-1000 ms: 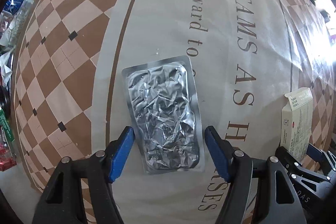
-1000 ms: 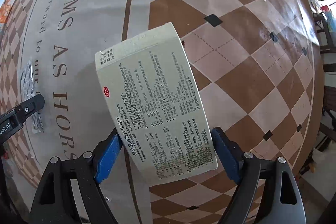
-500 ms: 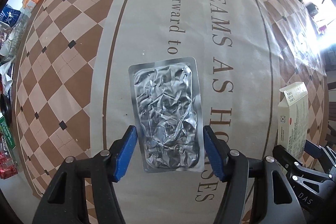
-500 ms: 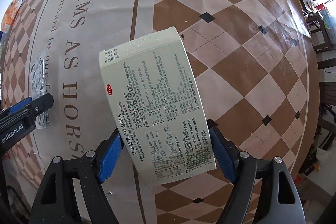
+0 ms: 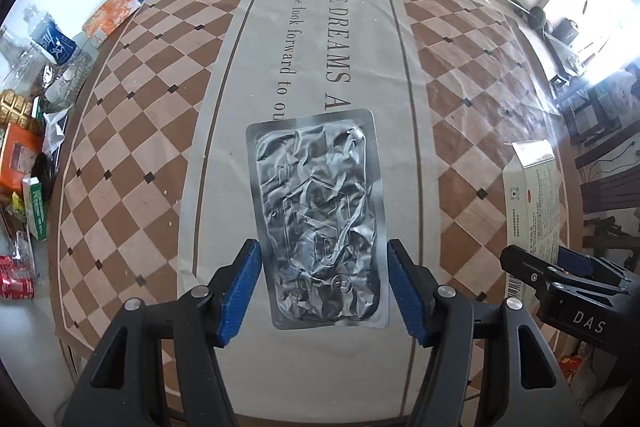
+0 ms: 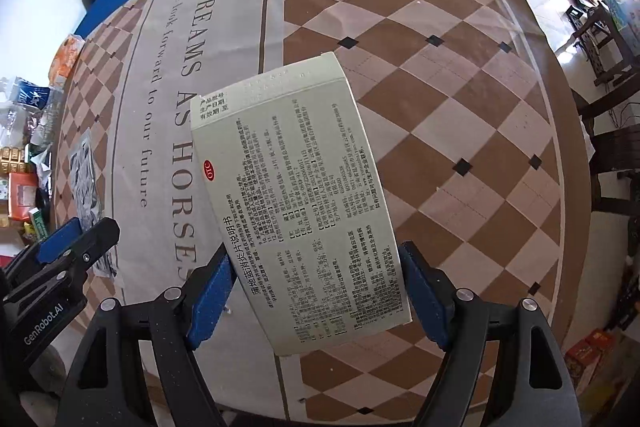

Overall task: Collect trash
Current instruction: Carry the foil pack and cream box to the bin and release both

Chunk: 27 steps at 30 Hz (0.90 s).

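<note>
Two grips: my left gripper clamps the foil pack, my right gripper the box, both above the table. Litter crowds its left edge.

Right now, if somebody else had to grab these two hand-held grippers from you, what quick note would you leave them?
Left hand-held gripper: closed on the crumpled foil blister pack, lifted clear of the table.
Right hand-held gripper: closed on the white medicine box, also in the air.
Below both: the checked tablecloth, with no other trash visible on the part in view. A heap of wrappers and bottles sits past the table's left edge.
Done: both pieces picked up.
Left: carry them to wherever trash goes; no bin is in view.
</note>
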{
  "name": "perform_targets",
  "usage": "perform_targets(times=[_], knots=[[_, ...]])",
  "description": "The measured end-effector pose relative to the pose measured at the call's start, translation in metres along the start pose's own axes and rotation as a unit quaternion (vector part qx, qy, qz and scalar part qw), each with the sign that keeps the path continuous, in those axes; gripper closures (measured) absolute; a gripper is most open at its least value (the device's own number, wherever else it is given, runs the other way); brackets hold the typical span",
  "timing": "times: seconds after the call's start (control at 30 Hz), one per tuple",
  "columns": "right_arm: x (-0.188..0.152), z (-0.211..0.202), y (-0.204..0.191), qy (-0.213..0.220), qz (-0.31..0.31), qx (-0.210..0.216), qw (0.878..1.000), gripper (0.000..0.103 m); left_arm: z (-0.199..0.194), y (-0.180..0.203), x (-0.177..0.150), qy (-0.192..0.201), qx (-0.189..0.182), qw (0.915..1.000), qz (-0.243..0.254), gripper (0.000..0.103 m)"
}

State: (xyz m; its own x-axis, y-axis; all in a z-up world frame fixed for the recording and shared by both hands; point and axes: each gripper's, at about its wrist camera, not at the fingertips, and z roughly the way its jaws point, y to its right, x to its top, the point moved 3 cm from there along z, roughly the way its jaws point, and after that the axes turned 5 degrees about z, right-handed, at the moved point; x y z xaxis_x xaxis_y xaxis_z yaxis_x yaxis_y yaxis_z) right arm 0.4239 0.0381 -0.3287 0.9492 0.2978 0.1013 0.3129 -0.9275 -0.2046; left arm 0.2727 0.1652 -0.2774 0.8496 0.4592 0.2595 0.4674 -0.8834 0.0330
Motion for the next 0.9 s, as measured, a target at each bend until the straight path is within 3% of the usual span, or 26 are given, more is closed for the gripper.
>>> perform_targets(times=[0.27,0.5,0.7,0.9], knots=[[-0.079,-0.044,0.049,0.005,-0.026,0.068,0.997,0.021,-0.032,0.028,-0.087,0.034,-0.016,0.9967,-0.072,0.043],[-0.177,-0.053,0.116,-0.033,-0.062,0.094,0.993,0.022,-0.034,0.066,-0.198,-0.004,-0.048,0.9902,-0.131,0.043],[-0.261,-0.006,0.17,-0.108,-0.067,0.083,0.988,0.021,0.027,0.078,-0.275,-0.079,-0.07,0.9813,-0.161,0.043],[-0.323,0.108,0.213,-0.171,-0.058,0.03,0.983,0.022,0.153,0.083,-0.318,-0.148,-0.098,0.9697,-0.168,0.043]])
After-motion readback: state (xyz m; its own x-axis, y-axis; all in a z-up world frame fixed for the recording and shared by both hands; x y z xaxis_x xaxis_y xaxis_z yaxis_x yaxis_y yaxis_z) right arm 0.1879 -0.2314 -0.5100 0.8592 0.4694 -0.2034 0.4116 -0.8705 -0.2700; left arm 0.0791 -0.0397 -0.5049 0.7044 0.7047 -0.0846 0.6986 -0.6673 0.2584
